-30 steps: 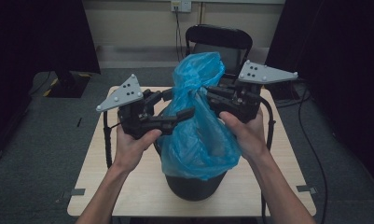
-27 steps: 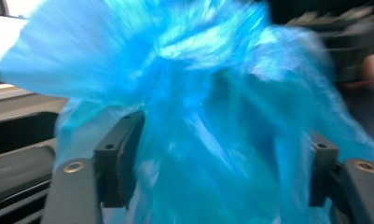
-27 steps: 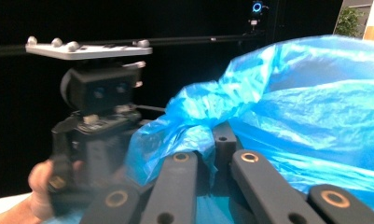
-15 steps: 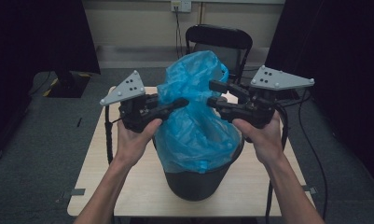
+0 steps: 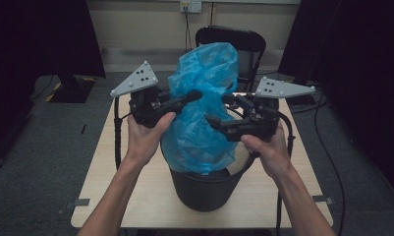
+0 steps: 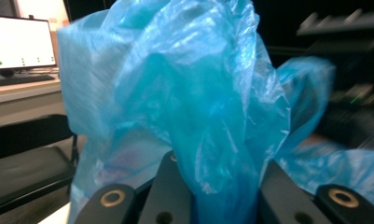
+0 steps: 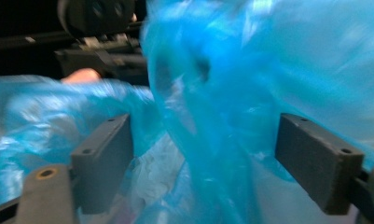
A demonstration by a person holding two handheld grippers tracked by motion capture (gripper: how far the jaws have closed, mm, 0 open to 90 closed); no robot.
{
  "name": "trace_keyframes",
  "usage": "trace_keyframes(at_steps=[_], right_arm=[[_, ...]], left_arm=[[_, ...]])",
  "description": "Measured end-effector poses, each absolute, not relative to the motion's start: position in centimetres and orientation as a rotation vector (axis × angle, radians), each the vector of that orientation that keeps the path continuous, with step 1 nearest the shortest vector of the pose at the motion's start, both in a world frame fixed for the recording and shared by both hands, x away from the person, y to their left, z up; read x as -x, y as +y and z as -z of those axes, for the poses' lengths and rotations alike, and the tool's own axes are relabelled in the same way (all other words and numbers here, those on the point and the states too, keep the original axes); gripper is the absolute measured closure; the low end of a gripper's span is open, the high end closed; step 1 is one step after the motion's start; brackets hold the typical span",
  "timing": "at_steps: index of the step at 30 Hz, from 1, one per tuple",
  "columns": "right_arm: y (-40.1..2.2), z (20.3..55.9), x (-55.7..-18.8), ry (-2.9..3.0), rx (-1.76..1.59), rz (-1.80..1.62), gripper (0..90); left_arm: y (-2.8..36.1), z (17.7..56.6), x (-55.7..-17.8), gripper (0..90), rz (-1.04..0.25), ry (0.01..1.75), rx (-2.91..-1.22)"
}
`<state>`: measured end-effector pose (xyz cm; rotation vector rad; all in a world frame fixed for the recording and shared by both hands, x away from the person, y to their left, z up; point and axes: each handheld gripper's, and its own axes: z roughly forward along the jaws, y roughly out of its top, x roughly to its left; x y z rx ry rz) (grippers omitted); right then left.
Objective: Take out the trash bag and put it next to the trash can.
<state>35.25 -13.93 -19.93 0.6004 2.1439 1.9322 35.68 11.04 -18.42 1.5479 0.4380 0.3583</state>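
Observation:
A crumpled blue plastic bag [image 5: 204, 113] hangs over a black bin [image 5: 207, 189], its lower end inside the rim. My left gripper [image 5: 194, 94] reaches in from the left and is shut on a bunched fold of the bag [image 6: 189, 93], which is pinched between its two black jaws [image 6: 222, 186]. My right gripper [image 5: 219, 109] is at the bag's right side. Its jaws have just been opening and now stand wide [image 7: 210, 158]. Loose blue film [image 7: 231, 93] hangs between the pads without being pressed.
The bin stands on a small wooden table [image 5: 111, 196], near its front edge. A black folding chair [image 5: 229, 39] stands behind the table. A lit monitor [image 6: 17, 42] sits on a desk off to one side. Dark curtains flank the room.
The right gripper's jaws have opened off the bag and that hand has drawn down and to the right. The left gripper's jaws have closed on the bag. The bag's top has puffed up.

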Motion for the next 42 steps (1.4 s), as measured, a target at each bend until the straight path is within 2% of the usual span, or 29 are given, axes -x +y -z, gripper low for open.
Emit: trace_keyframes(at_steps=[7,8,12,13,15,17,19,20,21,30,32,37,38,40,42], right_arm=[[-11.6,19.9,-36.4,2.148,-0.591,-1.87,20.4],[-11.5,19.8,-36.5,2.151,-0.584,-1.866,25.7],[-11.4,19.8,-36.7,2.128,-0.559,-1.892,67.6],[-11.4,19.9,-36.8,2.131,-0.553,-1.898,76.0],[-11.4,19.9,-36.9,2.136,-0.549,-1.901,82.7],[-11.6,19.8,-36.9,2.129,-0.554,-1.897,84.5],[-12.1,19.3,-36.9,2.114,-0.567,-1.908,85.0],[-12.4,19.0,-36.9,2.106,-0.573,-1.918,85.1],[-12.6,18.6,-37.0,2.098,-0.578,-1.926,85.0],[-12.4,16.5,-36.5,2.07,-0.61,-1.928,85.1],[-12.3,16.5,-36.4,2.083,-0.615,-1.944,85.2],[-12.0,16.8,-36.1,2.102,-0.625,-1.959,85.4],[-11.8,16.8,-36.0,2.101,-0.63,-1.958,85.4],[-11.6,16.8,-35.8,2.099,-0.63,-1.94,85.4],[-11.5,16.8,-35.7,2.104,-0.63,-1.94,85.3]], left_arm=[[10.3,17.2,-35.2,87.2,-0.298,0.39,-1.533],[10.3,17.3,-35.2,87.2,-0.293,0.383,-1.53],[10.5,17.5,-35.0,83.9,-0.279,0.377,-1.52],[10.7,17.4,-35.0,78.1,-0.286,0.38,-1.52],[11.1,17.3,-35.0,55.3,-0.325,0.395,-1.516],[11.7,17.4,-34.9,37.9,-0.376,0.396,-1.52],[12.1,17.6,-35.1,21.7,-0.374,0.399,-1.53],[12.1,17.8,-35.2,16.3,-0.37,0.393,-1.549],[12.0,18.0,-35.2,14.9,-0.378,0.386,-1.564],[9.4,19.3,-35.4,9.4,-0.518,0.389,-1.624],[8.9,19.5,-35.4,9.3,-0.595,0.384,-1.672],[8.1,19.7,-35.6,10.0,-0.6,0.396,-1.671],[7.8,19.7,-35.7,11.0,-0.62,0.393,-1.669],[7.8,19.8,-35.7,19.0,-0.633,0.388,-1.666],[8.1,20.0,-35.9,33.4,-0.594,0.38,-1.637]])
